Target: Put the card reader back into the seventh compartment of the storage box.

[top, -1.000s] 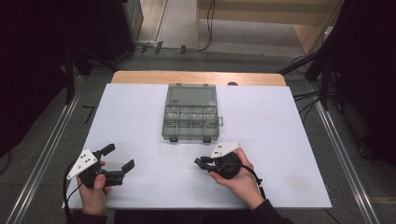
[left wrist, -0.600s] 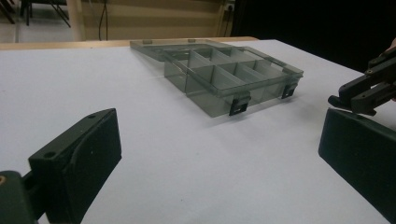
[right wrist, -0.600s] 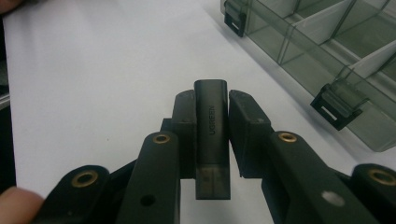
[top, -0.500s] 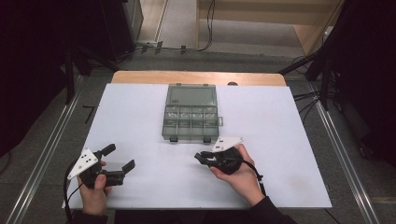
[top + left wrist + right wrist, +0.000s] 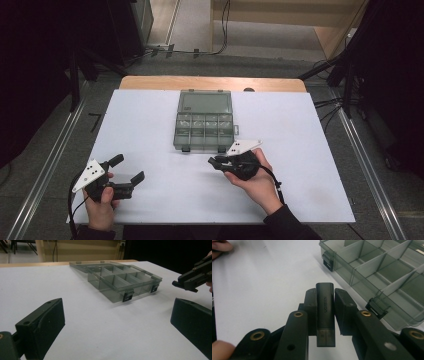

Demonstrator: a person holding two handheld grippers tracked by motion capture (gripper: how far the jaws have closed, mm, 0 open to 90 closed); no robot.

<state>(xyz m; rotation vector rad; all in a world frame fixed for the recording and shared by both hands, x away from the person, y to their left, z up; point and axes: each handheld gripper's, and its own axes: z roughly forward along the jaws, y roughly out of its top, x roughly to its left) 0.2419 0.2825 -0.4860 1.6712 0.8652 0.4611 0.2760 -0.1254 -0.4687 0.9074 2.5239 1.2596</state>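
High view: right gripper (image 5: 216, 162) just in front of the organiser box (image 5: 204, 121), near its front right latch; small dark item in the jaws, hard to make out. Left gripper (image 5: 128, 169) spread, nothing between the jaws, well apart from the box, low on the white table (image 5: 150, 125).

Left gripper view: box open, lid laid back, compartments apparently empty; thin clear plastic, probably light and liable to slide if nudged.

Right gripper view: pads pinching a dark grey adapter (image 5: 325, 315) marked UGREEN across its flat sides, about mid-length. Likely light, rigid, smooth-shelled, so possibly slippery; flat-side hold looks best.
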